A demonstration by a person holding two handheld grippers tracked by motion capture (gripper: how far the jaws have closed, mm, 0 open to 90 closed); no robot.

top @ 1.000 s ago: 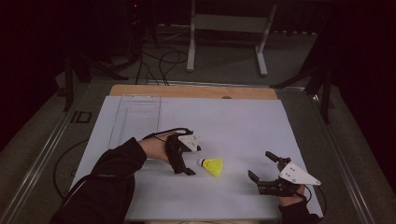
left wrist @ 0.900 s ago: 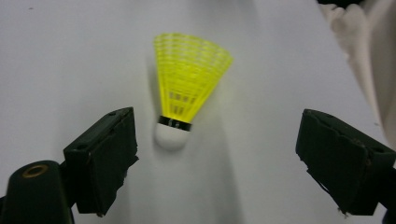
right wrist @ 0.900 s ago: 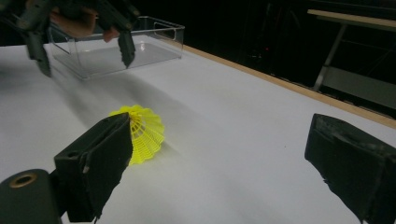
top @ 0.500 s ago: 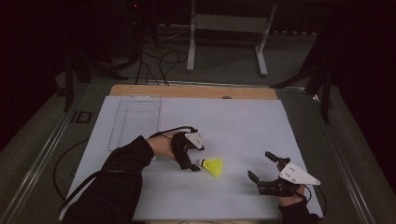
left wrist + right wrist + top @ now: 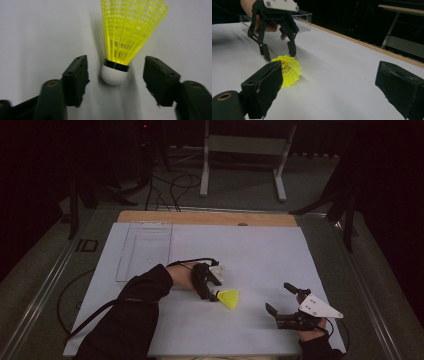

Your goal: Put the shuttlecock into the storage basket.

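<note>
**Left gripper straddles shuttlecock, not yet gripping**

Yellow shuttlecock [image 5: 229, 298] lies on its side on the white table [image 5: 250, 255], nearer the front edge, about mid-width. Left gripper [image 5: 214, 287] spread open, jaws either side of the white cork tip, gaps visible both sides. Right gripper [image 5: 281, 301] near the front right corner, jaws wide apart, empty. Clear tray [image 5: 145, 250] sits toward the back left.

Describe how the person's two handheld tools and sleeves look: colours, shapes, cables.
Both tools are black linkage frames ending in two blocky dark jaws with worn, ragged pads. The left tool carries a pale plate with screw heads on top, and a black cable trails back from it. The right tool bears a pale grey three-cornered plate. The left sleeve is black and long; a dark cuff shows at the right wrist.
</note>
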